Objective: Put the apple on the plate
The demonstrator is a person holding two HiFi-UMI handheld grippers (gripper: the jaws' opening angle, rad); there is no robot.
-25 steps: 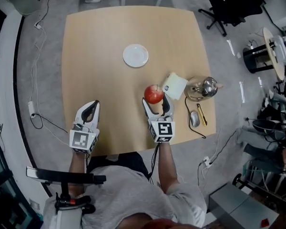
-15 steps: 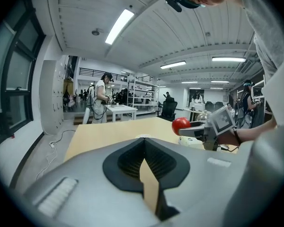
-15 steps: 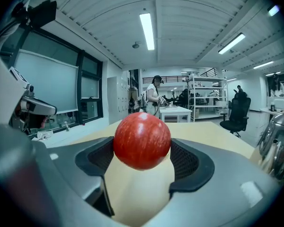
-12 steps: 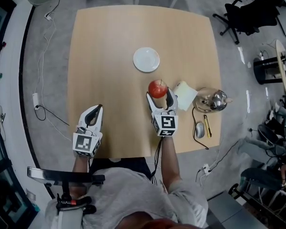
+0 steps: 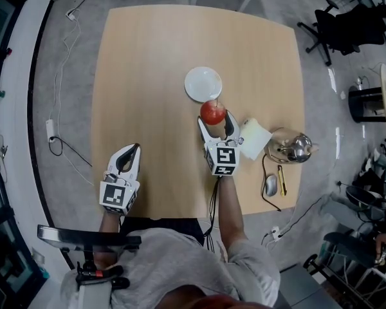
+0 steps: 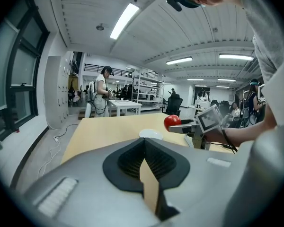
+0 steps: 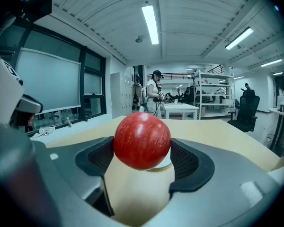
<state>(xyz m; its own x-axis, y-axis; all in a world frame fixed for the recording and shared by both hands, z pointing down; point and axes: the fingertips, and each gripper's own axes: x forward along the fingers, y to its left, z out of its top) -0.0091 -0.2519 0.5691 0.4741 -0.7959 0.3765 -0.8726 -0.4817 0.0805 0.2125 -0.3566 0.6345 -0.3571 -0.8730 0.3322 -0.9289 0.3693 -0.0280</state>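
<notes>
A red apple (image 5: 213,112) hangs in the air just short of the near edge of a small white plate (image 5: 203,84) on the wooden table (image 5: 148,63). My right gripper (image 5: 213,117) is shut on the apple, and in the right gripper view the apple (image 7: 142,140) fills the space between the jaws, with a sliver of the plate (image 7: 164,164) behind it. My left gripper (image 5: 132,149) rests low near the table's front left, jaws together and empty. In the left gripper view the apple (image 6: 172,122) and plate (image 6: 151,135) lie ahead to the right.
To the right of the right gripper sit a white square pad (image 5: 254,138), a glass teapot (image 5: 291,147), a computer mouse (image 5: 270,185) with its cable and a yellow pen (image 5: 282,180). An office chair (image 5: 347,28) stands beyond the table's right side.
My right gripper has carried the apple forward, from the middle right of the table to just short of the plate's near edge. The left gripper has stayed put.
</notes>
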